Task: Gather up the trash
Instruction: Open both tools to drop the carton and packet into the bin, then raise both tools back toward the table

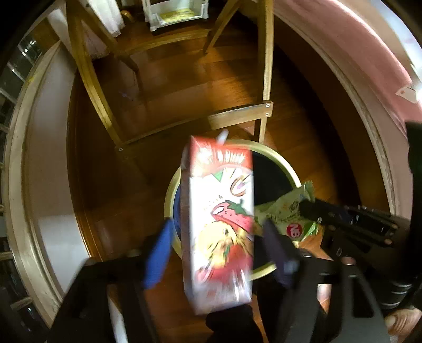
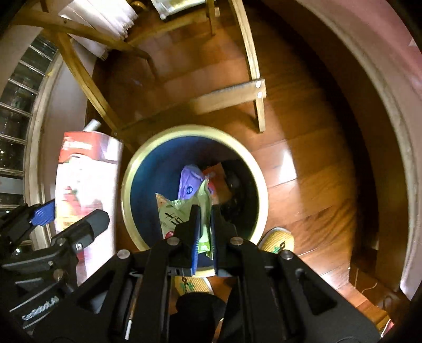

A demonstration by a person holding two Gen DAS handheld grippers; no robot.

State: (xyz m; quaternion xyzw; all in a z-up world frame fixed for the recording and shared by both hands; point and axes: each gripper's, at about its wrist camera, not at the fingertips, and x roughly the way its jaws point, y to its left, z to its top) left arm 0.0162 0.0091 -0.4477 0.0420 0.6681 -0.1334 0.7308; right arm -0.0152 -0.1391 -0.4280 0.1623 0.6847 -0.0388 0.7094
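Note:
A red-and-white strawberry juice carton (image 1: 219, 211) with a straw stands blurred between the fingers of my left gripper (image 1: 216, 224). Small gaps show on both sides of the carton, so the jaws are open around it. It hangs over the left rim of a round gold-rimmed bin (image 1: 277, 155). My right gripper (image 2: 205, 211) is shut on a green snack wrapper (image 2: 171, 213), directly above the bin (image 2: 147, 147). The carton (image 2: 84, 179) and my left gripper (image 2: 71, 215) also show to the left of the bin in the right wrist view. A purple wrapper (image 2: 190, 182) lies inside the bin.
Wooden chair legs and a crossbar (image 1: 240, 116) stand just beyond the bin on the wood floor (image 2: 303, 158). A slippered foot (image 2: 279, 240) is at the bin's near right. A white wall base curves along the left, and a white shelf unit (image 1: 174, 13) is far back.

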